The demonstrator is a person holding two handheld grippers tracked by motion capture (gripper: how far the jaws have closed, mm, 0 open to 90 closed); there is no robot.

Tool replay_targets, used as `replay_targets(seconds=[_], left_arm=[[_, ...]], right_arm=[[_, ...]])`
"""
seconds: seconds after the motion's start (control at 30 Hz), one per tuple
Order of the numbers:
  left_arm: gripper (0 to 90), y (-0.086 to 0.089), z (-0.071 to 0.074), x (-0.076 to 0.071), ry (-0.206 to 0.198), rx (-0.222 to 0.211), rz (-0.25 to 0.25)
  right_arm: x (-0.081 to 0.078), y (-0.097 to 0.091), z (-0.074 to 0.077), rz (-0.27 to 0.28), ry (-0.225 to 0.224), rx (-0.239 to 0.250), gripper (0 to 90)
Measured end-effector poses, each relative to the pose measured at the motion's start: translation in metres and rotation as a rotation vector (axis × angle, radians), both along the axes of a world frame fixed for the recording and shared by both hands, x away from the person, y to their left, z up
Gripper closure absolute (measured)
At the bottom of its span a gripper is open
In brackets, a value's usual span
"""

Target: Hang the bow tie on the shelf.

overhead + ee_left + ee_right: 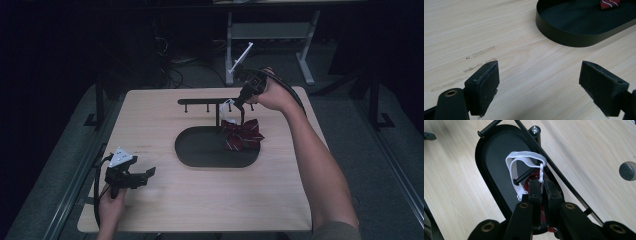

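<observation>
My right claw (543,185) clamps the white elastic strap (524,160) at frame center, red bow tie (242,134) hanging just below; left claw (539,82) apart over desk (474,30).

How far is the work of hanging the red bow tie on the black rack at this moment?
Done: the right gripper is shut on the white strap and has lifted the red bow tie above the black tray.
In hand: the strap loop lies around a peg of the rack.
Left: letting go, probably. The left gripper is open, above the table.
</observation>
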State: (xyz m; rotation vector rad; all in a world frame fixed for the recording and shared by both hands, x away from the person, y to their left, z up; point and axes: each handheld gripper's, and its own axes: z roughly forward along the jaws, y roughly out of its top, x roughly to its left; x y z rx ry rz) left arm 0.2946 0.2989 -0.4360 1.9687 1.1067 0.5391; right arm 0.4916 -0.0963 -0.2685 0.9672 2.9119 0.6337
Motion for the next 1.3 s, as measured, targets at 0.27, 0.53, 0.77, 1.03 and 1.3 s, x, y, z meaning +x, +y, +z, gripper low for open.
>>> replay_targets(seconds=[0.27,0.53,0.77,1.03,1.3], left_arm=[[16.3,0.0,0.0,0.0,0.0,0.001,-0.001],[16.3,-0.001,0.0,0.0,-0.001,-0.002,0.001],[16.2,-0.002,0.0,0.0,-0.004,0.004,-0.006],[16.2,-0.003,0.0,-0.001,0.002,0.006,-0.005],[16.3,-0.004,0.001,-0.002,-0.003,0.01,-0.008]], right_arm=[[0.001,-0.001,-0.007,-0.011,0.003,-0.005,81.7],[-0.001,-0.007,-0.008,-0.01,0.017,0.007,81.7],[-0.008,-0.01,-0.004,0.003,0.012,0.017,80.5],[-0.014,-0.021,-0.007,-0.005,0.018,0.047,79.4],[-0.021,-0.029,-0.008,0.0,0.013,0.073,78.0]])
